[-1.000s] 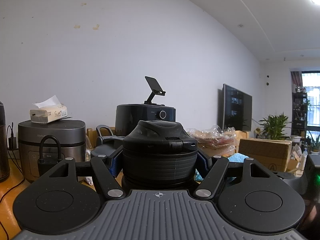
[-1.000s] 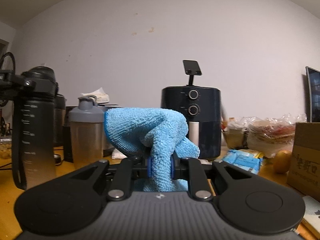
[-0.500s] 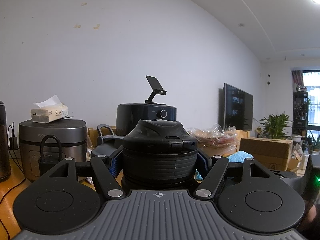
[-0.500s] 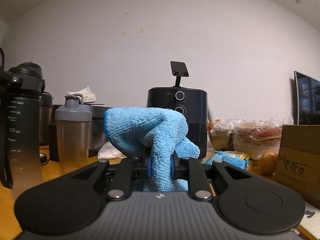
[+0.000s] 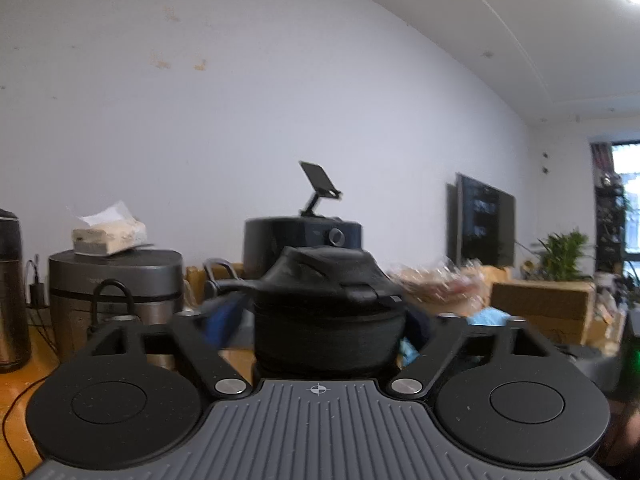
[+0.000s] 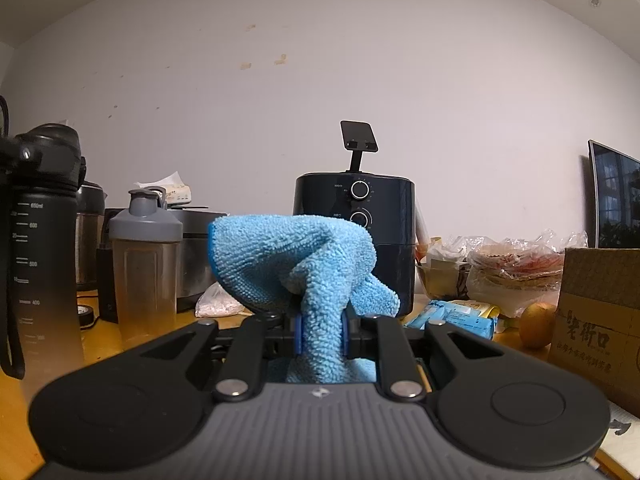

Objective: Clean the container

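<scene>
Cardboard box [image 6: 600,312], printed Chinese characters

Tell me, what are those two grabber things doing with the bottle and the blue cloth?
A person holds one gripper in each hand and is cleaning a bottle. The left gripper is around the black bottle at its cap, and its fingers are opening, with the bottle between them. The right gripper is shut on a bunched blue cloth. In its view the bottle stands at the far left on the wooden table, and the cloth is not touching it.

Wooden table [image 6: 508,342] with bottles [image 6: 144,264], air fryer [image 6: 356,240].
</scene>
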The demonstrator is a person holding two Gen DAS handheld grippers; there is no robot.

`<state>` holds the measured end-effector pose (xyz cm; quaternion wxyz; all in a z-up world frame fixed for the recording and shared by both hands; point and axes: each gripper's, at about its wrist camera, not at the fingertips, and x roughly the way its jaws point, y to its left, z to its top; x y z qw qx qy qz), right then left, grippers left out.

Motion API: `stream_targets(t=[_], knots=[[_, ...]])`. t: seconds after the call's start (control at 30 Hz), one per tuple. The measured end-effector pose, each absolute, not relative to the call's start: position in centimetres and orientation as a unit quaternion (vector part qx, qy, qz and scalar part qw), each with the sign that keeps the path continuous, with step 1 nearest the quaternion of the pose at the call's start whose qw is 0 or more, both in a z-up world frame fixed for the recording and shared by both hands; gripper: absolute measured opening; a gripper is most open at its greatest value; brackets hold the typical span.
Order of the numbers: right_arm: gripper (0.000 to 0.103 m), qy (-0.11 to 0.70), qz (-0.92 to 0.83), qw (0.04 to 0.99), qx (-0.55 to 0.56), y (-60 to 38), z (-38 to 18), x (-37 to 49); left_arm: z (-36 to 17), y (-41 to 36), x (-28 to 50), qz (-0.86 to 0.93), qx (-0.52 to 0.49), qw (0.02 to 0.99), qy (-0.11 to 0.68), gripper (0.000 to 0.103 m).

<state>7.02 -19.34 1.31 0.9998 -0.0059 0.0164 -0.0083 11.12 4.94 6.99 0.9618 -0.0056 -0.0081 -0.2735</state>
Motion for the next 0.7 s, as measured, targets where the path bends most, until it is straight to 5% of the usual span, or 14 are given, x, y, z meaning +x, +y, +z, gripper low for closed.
stream_targets(t=[0.7], knots=[[0.014,0.019,-0.008,1.000,-0.003,-19.4,1.4,7.0,7.6,0.2,9.1,-0.064,-0.030,0.997,-0.007,0.097]])
